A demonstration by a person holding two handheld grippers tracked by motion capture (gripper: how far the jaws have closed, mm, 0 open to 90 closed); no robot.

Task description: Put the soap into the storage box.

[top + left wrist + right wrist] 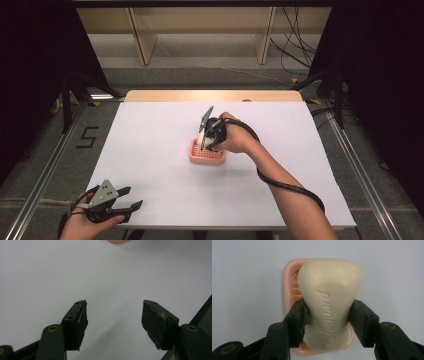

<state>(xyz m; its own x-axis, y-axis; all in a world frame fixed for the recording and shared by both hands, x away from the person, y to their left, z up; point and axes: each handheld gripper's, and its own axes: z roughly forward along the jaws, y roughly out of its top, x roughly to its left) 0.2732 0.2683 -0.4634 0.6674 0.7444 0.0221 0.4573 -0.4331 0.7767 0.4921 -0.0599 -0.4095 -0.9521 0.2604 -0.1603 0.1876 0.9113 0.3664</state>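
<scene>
Soap (329, 305): cream bar, waisted shape, embossed lettering on top face. Held by right gripper (328, 322), jaws clenched on the bar's narrow waist, one pad each side. Location: over pink dish (290, 277), centre of frame in right gripper view; in high view, soap (201, 140) sits just above dish (206, 158) at table centre, slightly left of the hand.
Long axis: in right gripper view runs bottom to top of frame, along the jaws; wide end toward upper frame, other end low betw. the jaws. Lettering runs along same axis. In high view bar looks tilted, upper end toward gripper, lower end at dish; contact w/ dish cannot tell.
Dish: rectangular, rounded corners, ribbed floor visible at upper left beside the bar. Rim shows left of soap and under it at lower frame.
Edges/room: table (150, 150) white, bare all round dish; far edge, left edge and right edge all well apart from it. Near edge well apart too. Open room widest at left half of frame.
Left gripper (125, 197): lower left of high view, near table's near edge, in person's hand. Left gripper view: jaws wide apart, nothing betw. them, bare white surface ahead; sliver of pink at top edge of frame.
</scene>
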